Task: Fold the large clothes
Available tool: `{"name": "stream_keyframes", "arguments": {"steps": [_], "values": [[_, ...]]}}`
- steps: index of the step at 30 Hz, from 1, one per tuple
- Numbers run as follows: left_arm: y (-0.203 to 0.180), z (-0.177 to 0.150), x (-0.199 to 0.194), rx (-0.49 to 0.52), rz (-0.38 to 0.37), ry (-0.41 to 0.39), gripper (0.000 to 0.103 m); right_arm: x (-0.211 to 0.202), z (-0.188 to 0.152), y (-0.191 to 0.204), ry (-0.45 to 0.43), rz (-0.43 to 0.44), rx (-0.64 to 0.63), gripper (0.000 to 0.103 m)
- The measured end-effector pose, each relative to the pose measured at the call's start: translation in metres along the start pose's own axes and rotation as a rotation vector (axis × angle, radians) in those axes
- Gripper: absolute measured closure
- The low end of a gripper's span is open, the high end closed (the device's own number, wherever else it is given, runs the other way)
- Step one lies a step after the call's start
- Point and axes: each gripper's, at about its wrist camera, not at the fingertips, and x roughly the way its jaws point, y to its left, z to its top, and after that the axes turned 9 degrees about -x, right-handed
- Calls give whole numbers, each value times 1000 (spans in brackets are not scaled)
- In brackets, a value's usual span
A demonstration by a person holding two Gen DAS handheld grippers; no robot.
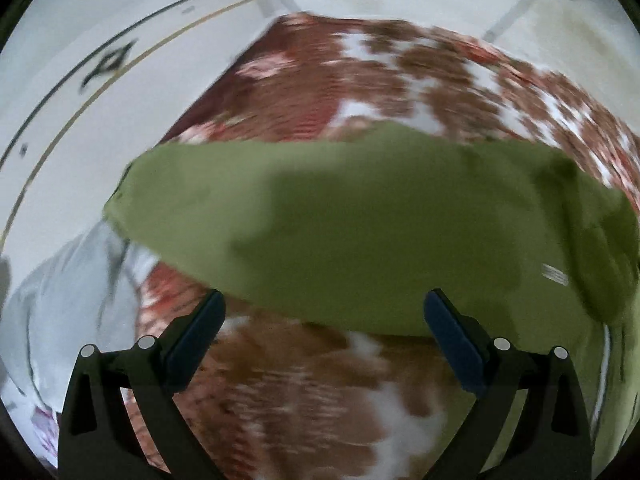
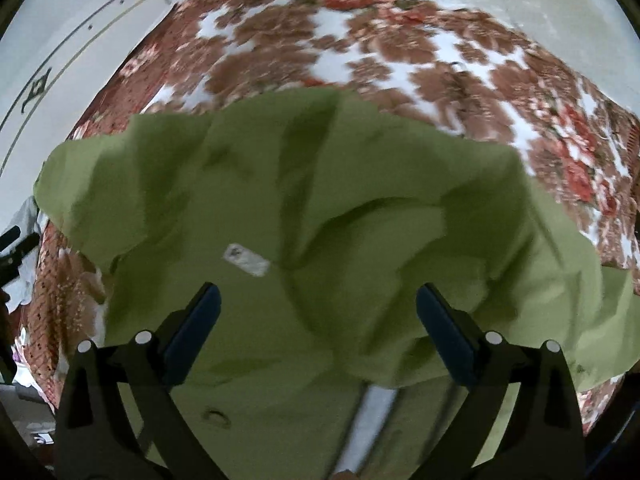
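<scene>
From my left wrist camera, the garment [image 1: 360,220] lies across the bedspread [image 1: 400,72], which shows at twelve and six o'clock. A cloth heap [image 1: 68,292] sits at eight o'clock. On my right camera, the garment's label [image 2: 248,261] lies at eleven o'clock of the gripper gap.

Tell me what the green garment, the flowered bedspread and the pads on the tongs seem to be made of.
Green garment: thin woven cloth, probably cotton, matte; it creases sharply and carries a small sewn label.
Flowered bedspread: printed fabric, dull finish; blur hides the weave.
Pads on the left tongs, like those on the right tongs: dark blue, matte, likely rubber or foam; frames look like black plastic.
</scene>
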Motion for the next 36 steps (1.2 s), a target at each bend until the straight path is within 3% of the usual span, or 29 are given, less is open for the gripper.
{"name": "stream_keyframes", "arguments": {"steps": [4,8,14,19,24,26,31,34,36], "values": [[78,12,25,-89,46,-4,6,27,9,42,35,1,1,6],[144,33,47,-183,85,-66,6,63,16,83,109,54,58,6],[205,80,76,-297,86,-123,6,86,26,130,138,41,-22,6],[259,114,107,-362,114,-80,6,98,29,144,156,22,-68,6],[304,111,146,-543,-70,92,6,105,28,151,174,3,-83,6],[302,107,150,-546,-95,84,7,108,28,151,185,-1,-85,6],[300,115,152,-580,-244,35,7,113,27,156,201,1,-98,6],[303,123,162,-638,-260,37,9,113,26,158,203,-2,-108,6],[309,123,165,-687,-267,46,18,113,22,158,208,-13,-105,6]]}}
